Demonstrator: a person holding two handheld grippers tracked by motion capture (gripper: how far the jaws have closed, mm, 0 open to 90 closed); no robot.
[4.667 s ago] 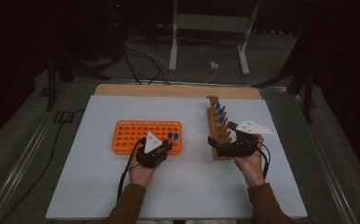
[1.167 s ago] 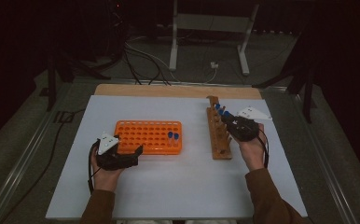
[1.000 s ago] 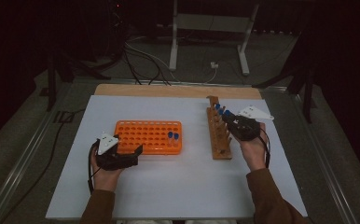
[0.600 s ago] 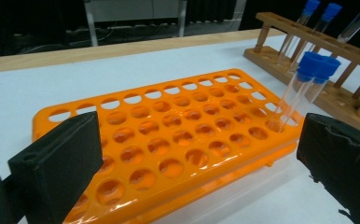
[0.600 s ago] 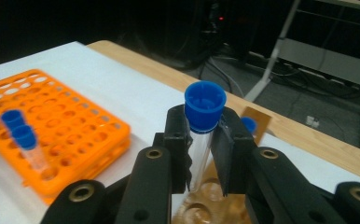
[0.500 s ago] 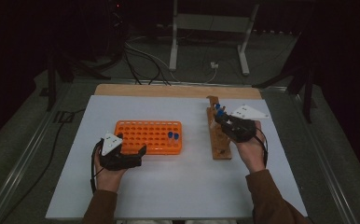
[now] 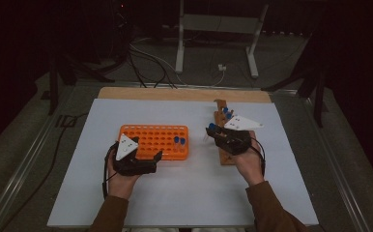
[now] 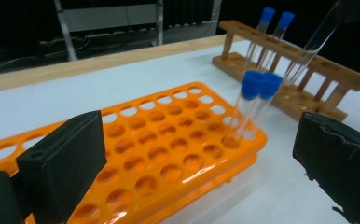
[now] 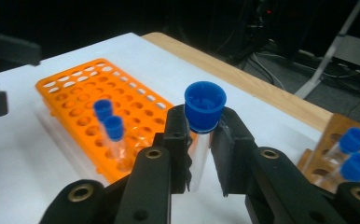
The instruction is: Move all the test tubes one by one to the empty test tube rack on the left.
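My right gripper (image 9: 200,154) is clamped on a clear test tube with a blue cap (image 9: 204,106); the two black jaws press the glass just under the cap, and the tube hangs down between them. In the high view that gripper (image 7: 212,133) sits above the near half of the wooden rack (image 7: 222,145), with the held tube's cap at its 10 o'clock tip, between the wooden rack and the orange rack (image 7: 154,141). Two more blue-capped tubes (image 7: 227,113) stand in the far end of the wooden rack, at 12 o'clock from my right hand (image 7: 247,162).

My left gripper (image 7: 158,157) has its jaws wide apart and grips nothing. It lies low over the white table sheet (image 7: 189,193), just beside the near edge of the orange rack, its jaws pointing toward 3 o'clock. Along those jaws I see the rack's rows of empty round holes and, near its right end, two blue-capped tubes (image 8: 257,86) standing side by side, leaning slightly, caps touching. Beyond them the wooden rack (image 8: 308,88) runs off toward 1 o'clock, and the held tube slants above it
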